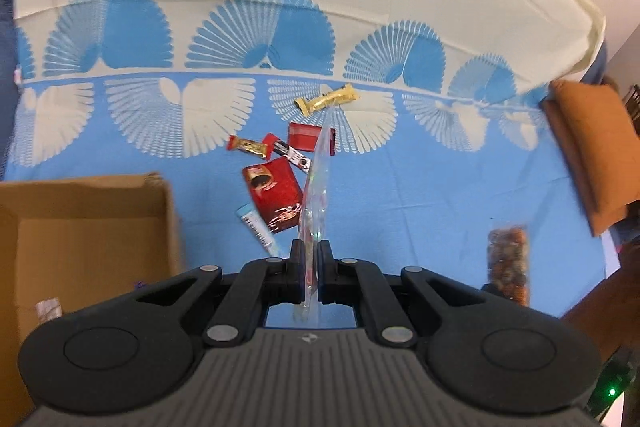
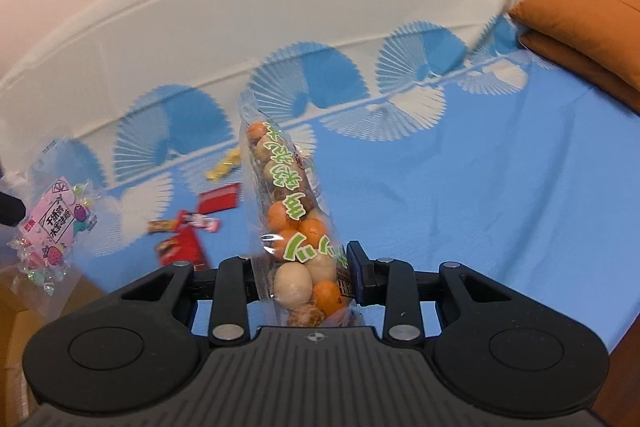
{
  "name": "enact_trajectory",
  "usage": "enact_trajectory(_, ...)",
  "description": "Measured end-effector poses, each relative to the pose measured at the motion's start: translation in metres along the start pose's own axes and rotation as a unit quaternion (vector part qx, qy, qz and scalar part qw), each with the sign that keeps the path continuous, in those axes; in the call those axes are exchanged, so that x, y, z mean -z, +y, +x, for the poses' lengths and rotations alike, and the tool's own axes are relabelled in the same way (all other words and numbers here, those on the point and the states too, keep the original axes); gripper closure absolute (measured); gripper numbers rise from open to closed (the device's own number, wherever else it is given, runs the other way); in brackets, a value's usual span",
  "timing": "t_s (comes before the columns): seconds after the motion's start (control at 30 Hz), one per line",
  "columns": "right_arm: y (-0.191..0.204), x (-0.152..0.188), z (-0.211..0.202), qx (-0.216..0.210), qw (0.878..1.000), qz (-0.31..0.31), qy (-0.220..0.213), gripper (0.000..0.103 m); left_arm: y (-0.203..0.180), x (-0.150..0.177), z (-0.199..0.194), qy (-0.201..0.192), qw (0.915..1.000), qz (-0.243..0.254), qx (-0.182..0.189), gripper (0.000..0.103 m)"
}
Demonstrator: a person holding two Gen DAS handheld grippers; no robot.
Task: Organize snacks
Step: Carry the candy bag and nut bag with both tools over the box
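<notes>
While both hands hold bags above the bed | left gripper (image 1: pixel 309 267) pinches shut on thin candy bag (image 1: pixel 316 195), limp, slippery | right gripper (image 2: pixel 306 275) clamps nut bag (image 2: pixel 296 219), lumpy; we grip low | box (image 1: pixel 80 227) at 9 o'clock

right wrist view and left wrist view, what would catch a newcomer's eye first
The clear bag of orange and beige coated nuts with green lettering, clamped upright in the right gripper, fills the centre. At far left hangs a clear candy bag with a pink label, seen edge-on in the left gripper. Red and gold snack packets lie scattered on the blue fan-patterned sheet.
</notes>
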State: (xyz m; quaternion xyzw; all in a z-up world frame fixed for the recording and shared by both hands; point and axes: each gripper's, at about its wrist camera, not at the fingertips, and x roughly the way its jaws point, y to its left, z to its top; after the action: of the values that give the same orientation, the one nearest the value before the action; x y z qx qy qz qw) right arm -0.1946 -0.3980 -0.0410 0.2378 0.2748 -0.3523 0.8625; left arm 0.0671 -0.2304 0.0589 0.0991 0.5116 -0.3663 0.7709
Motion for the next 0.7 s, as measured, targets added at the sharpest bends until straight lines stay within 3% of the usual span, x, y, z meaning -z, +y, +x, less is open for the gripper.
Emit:
enact_trajectory(0.13, 0.031, 0.005, -0.037, -0.029, 0.999, -0.018, -0.004, 0.068, 0.022, 0.023, -0.048, -0.019, 0.9998, -0.008, 0.000, 0.097)
enact_trajectory(0.3, 0.068, 0.015, -0.078, -0.064, 0.997, -0.037, 0.003, 0.071, 0.045, 0.056, -0.096, -0.042, 0.9986, 0.000, -0.031, 0.097)
enact_trajectory(0.7, 0.162, 0.059, -0.150, -0.131, 0.984, -0.118, 0.027, 0.071, 0.117, 0.132, -0.171, -0.065, 0.9962, -0.027, -0.052, 0.097)
